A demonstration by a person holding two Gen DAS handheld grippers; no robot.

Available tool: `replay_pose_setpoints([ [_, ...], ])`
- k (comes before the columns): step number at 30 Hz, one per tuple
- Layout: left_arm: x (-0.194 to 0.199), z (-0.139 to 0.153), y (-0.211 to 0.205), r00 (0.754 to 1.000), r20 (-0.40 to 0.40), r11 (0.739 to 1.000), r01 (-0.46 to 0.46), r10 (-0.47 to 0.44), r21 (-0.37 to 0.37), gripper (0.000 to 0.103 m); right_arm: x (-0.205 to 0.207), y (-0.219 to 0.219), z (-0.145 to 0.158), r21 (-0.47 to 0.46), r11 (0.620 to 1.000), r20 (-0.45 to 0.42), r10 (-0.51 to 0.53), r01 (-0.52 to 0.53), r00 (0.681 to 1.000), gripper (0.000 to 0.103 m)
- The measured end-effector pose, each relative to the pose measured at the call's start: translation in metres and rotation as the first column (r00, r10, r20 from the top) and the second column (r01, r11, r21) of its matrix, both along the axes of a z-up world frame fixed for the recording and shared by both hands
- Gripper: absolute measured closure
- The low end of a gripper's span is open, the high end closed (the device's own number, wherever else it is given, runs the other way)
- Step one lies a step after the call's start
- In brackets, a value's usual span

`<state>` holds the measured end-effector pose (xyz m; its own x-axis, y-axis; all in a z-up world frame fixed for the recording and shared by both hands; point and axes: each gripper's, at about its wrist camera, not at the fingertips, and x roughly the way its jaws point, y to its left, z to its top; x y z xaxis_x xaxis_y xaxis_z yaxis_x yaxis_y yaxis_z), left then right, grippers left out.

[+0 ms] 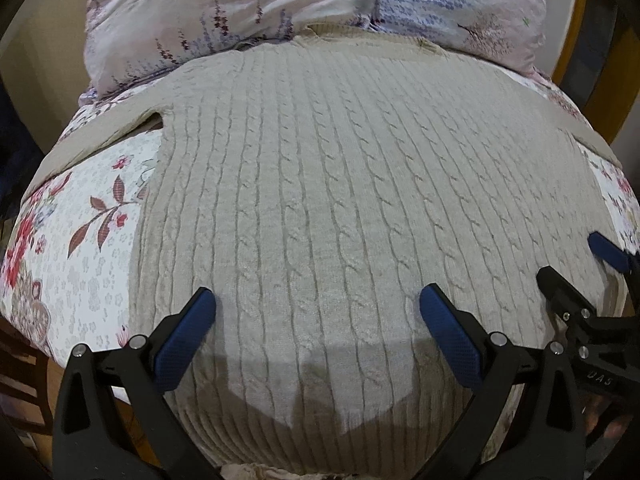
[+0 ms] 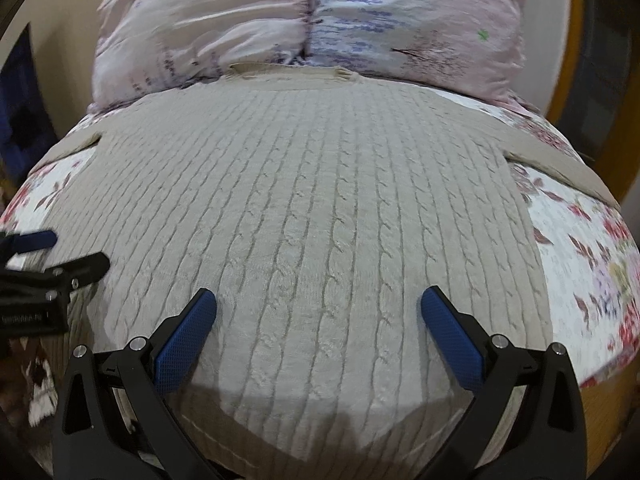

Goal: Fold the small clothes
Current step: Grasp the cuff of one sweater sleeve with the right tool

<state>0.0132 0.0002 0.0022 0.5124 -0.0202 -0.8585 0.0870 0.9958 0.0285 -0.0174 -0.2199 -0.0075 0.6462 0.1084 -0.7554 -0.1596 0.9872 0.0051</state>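
Note:
A beige cable-knit sweater lies spread flat on a floral bedspread, collar towards the pillows, sleeves out to both sides. It fills the right wrist view too. My left gripper is open and empty, hovering over the sweater's lower part. My right gripper is open and empty, also over the lower part. The right gripper shows at the right edge of the left wrist view. The left gripper shows at the left edge of the right wrist view.
Two pink floral pillows lie at the head of the bed, touching the sweater's collar; they also show in the right wrist view. The bed edge drops off at the left and right. A wooden frame stands at the far right.

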Motion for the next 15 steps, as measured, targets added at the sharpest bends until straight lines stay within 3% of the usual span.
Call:
replay_pose_setpoints([
  [5,0.011,0.002,0.0,0.998,-0.036,0.999,0.051,-0.051,0.007,0.002,0.008,-0.007,0.002,0.02,0.993,-0.015,0.113,-0.112,0.994,0.001],
  [7,0.018,0.004,0.001,0.998,-0.018,0.998,0.065,-0.065,0.027,0.002,0.019,-0.022,0.013,0.058,0.995,-0.022,0.085,-0.083,0.996,0.001],
  [11,0.032,0.018,0.008,0.996,0.069,0.997,0.054,-0.057,0.047,0.002,0.048,-0.094,0.049,0.179,0.975,0.046,-0.143,0.133,0.989,0.001],
  [14,0.046,0.031,0.017,0.989,0.136,0.998,0.061,-0.061,0.0,0.002,0.075,-0.167,0.065,0.299,0.897,0.022,-0.348,0.326,0.937,0.002],
  [15,0.051,0.035,0.02,0.987,0.149,0.998,0.064,-0.062,-0.014,0.002,0.084,-0.196,0.065,0.336,0.853,-0.009,-0.422,0.4,0.907,0.005],
])
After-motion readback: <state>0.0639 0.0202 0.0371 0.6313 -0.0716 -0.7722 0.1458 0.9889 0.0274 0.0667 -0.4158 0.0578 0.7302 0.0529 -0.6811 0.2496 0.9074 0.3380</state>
